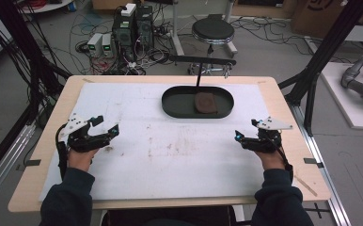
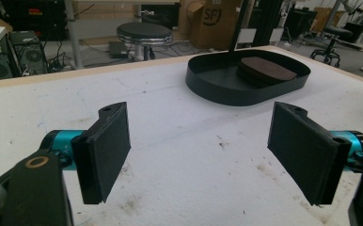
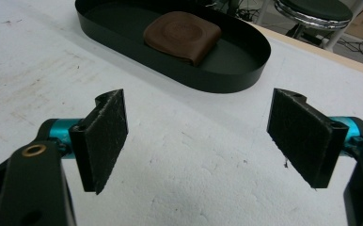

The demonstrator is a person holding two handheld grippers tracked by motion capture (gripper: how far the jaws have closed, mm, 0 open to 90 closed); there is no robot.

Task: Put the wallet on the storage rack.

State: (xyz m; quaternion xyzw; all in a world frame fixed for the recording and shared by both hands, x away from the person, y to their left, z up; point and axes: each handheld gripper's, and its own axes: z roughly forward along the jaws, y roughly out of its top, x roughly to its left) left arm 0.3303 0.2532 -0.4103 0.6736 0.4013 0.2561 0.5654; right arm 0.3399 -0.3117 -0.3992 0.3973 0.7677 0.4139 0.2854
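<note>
Resting at the frame's lower left, the left gripper (image 1: pixel 105 125) has jaws spread wide, empty. At upper centre, the black oval tray (image 1: pixel 175 107), long axis left-right, holds a brown pad (image 1: pixel 205 102); its material is indistinct. At lower right, the right gripper (image 1: pixel 245 130) is likewise spread, empty, over the stained white mat (image 1: pixel 170 155).
</note>
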